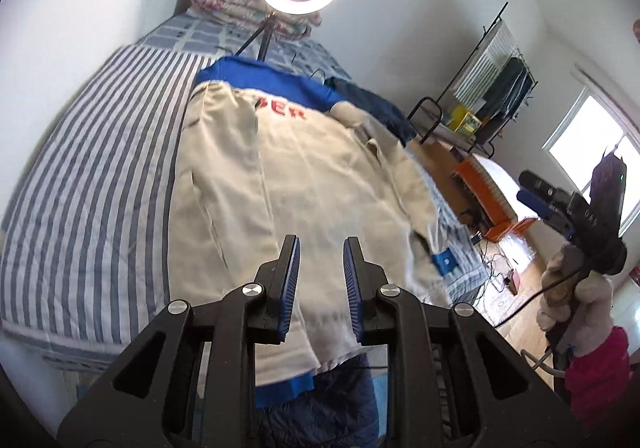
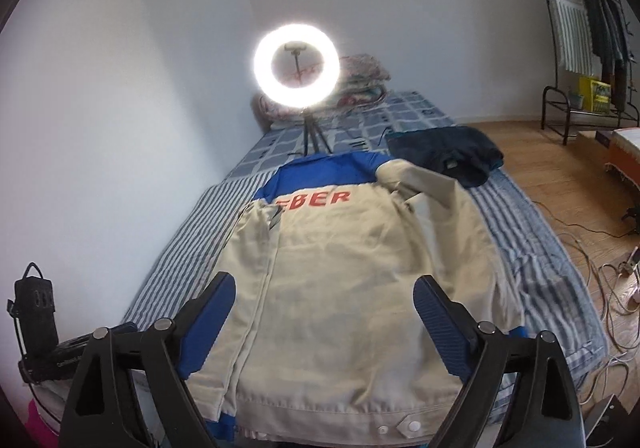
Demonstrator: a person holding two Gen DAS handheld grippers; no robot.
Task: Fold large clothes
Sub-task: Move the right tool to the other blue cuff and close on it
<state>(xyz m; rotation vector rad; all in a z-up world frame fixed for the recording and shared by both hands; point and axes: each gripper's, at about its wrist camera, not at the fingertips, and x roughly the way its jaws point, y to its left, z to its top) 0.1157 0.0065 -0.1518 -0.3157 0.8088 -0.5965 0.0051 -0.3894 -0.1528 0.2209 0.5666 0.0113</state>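
A large beige jacket (image 1: pixel 300 176) (image 2: pixel 352 268) with a blue collar and red letters lies back-up on the bed. Its right sleeve (image 2: pixel 424 184) is folded in over the back, and a blue cuff (image 1: pixel 444 262) lies near the bed's right edge. My left gripper (image 1: pixel 320 260) hovers above the lower back of the jacket, jaws a narrow gap apart with nothing between them. My right gripper (image 2: pixel 324 292) stands wide open over the hem, clear of the cloth. In the left wrist view the right gripper (image 1: pixel 560 204) shows at the right, held in a gloved hand (image 1: pixel 576 288).
The bed has a blue-and-white striped sheet (image 1: pixel 100 168) (image 2: pixel 192 232). A ring light (image 2: pixel 297 66) on a tripod stands behind the collar, with a folded quilt (image 2: pixel 364 76) beyond. A dark navy garment (image 2: pixel 448 156) lies at the far right. Cables (image 2: pixel 600 268) cross the wooden floor; a clothes rack (image 2: pixel 592 28) stands behind.
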